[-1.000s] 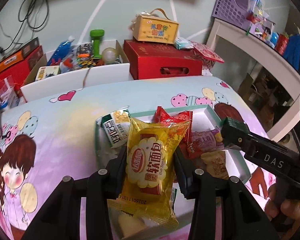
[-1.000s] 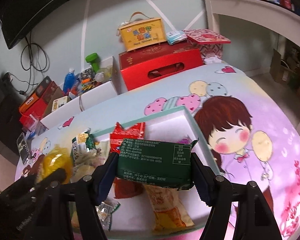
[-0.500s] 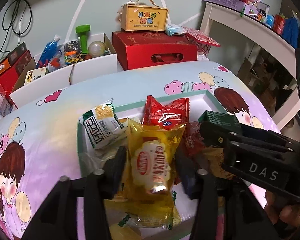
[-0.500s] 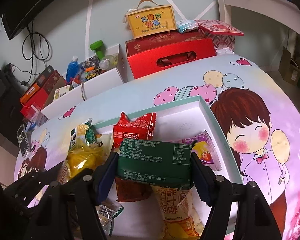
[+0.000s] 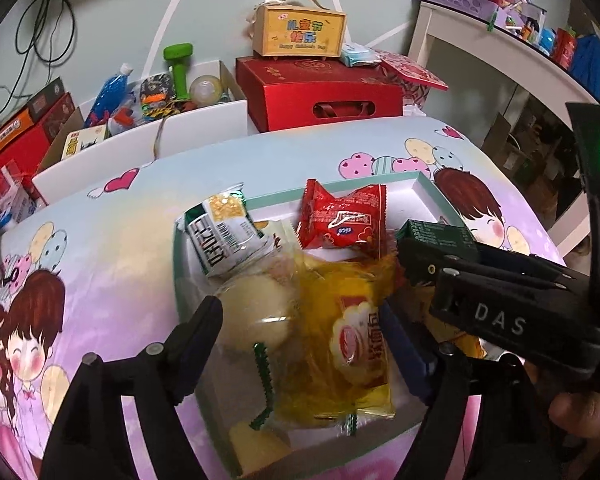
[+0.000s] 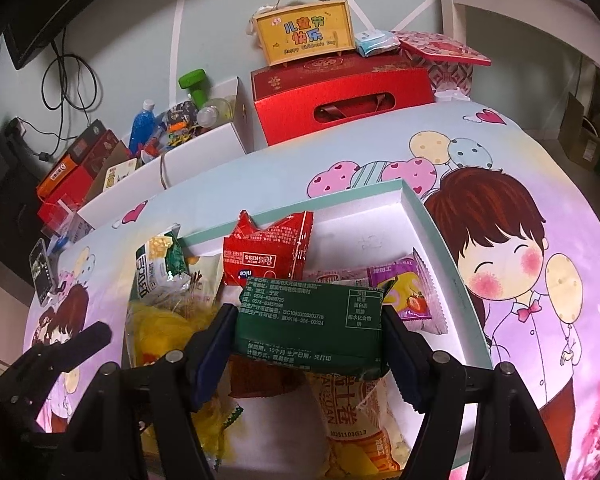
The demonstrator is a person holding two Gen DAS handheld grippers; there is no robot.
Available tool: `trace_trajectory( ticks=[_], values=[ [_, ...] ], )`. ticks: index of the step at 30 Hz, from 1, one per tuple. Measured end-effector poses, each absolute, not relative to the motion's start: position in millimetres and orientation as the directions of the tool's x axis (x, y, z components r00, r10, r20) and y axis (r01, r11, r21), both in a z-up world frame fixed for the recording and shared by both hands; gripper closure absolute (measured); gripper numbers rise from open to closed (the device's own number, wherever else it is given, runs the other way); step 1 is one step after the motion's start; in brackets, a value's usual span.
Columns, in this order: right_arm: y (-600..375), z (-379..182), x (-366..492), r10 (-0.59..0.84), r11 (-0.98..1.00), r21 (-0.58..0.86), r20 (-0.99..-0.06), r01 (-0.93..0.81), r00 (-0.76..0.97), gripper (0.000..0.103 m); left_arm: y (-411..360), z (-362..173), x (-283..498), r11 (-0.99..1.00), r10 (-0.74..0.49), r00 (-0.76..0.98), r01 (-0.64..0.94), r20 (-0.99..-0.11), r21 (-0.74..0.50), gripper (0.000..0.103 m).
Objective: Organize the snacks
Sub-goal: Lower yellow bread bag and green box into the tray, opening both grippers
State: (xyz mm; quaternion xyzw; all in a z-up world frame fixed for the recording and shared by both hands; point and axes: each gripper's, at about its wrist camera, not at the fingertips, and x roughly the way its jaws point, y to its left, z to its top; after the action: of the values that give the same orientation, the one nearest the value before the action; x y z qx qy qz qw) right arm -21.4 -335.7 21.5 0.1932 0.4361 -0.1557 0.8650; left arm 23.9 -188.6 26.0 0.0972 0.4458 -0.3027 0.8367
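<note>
Progress: several snacks are already lying in the white tray (image 6: 436,248); one is waiting to go in.
Left gripper (image 5: 300,344): jaws are standing wide, gripping nothing; the yellow bread packet (image 5: 356,344) is lying between them in the tray.
Right gripper (image 6: 308,344): jaws are squeezing the green packet (image 6: 310,326) above the tray; its glossy wrapper is bulging slightly.

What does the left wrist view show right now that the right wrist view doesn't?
Left wrist only: the left gripper open, the yellow bread packet lying loose in the tray, the round bun beside it. Right wrist only: the right gripper shut on the green packet, and the purple strawberry packet. Both: the red packet and the tray.
</note>
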Motion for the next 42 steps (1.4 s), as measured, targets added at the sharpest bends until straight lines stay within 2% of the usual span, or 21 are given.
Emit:
trace_trajectory(
  ticks=[2, 6, 9, 11, 12, 13, 18, 24, 31, 42],
  values=[
    [-335, 20, -21, -0.101, 0.878, 0.194, -0.818, 0.437, 0.566, 0.028, -180, 27, 23, 0.806, -0.423, 0.422, 0.579, -0.802, -0.121, 0.022],
    [-333, 22, -22, -0.106, 0.881, 0.188, -0.817, 0.435, 0.567, 0.019, -165, 31, 24, 0.827, -0.421, 0.436, 0.545, -0.796, -0.139, 0.022],
    [-331, 24, -24, -0.113, 0.884, 0.177, -0.816, 0.432, 0.566, 0.018, -153, 36, 30, 0.848, -0.416, 0.461, 0.508, -0.784, -0.152, 0.021],
    [-330, 23, -24, -0.109, 0.885, 0.179, -0.817, 0.429, 0.566, 0.011, -146, 39, 33, 0.855, -0.422, 0.470, 0.491, -0.775, -0.168, 0.017],
    [-330, 23, -25, -0.112, 0.885, 0.177, -0.816, 0.430, 0.567, 0.001, -142, 40, 34, 0.862, -0.420, 0.479, 0.476, -0.771, -0.174, 0.012],
    [-330, 24, -26, -0.116, 0.885, 0.176, -0.814, 0.431, 0.570, 0.000, -138, 40, 35, 0.871, -0.414, 0.490, 0.457, -0.767, -0.179, 0.012],
    [-322, 27, -30, -0.116, 0.895, 0.170, -0.804, 0.413, 0.583, 0.000, -120, 29, 42, 0.911, -0.364, 0.505, 0.367, -0.783, -0.187, 0.006],
    [-308, 31, -39, -0.117, 0.897, 0.168, -0.801, 0.409, 0.587, 0.000, -97, 20, 36, 0.943, -0.293, 0.515, 0.297, -0.805, -0.153, 0.006],
    [-278, 27, -64, -0.125, 0.900, 0.160, -0.796, 0.406, 0.591, 0.000, -65, 1, 14, 0.984, -0.117, 0.510, 0.177, -0.852, -0.029, 0.006],
    [-236, 20, -96, -0.173, 0.914, 0.100, -0.781, 0.393, 0.600, 0.000, -37, -13, -14, 0.992, -0.013, 0.463, 0.116, -0.886, 0.046, 0.006]
  ],
)
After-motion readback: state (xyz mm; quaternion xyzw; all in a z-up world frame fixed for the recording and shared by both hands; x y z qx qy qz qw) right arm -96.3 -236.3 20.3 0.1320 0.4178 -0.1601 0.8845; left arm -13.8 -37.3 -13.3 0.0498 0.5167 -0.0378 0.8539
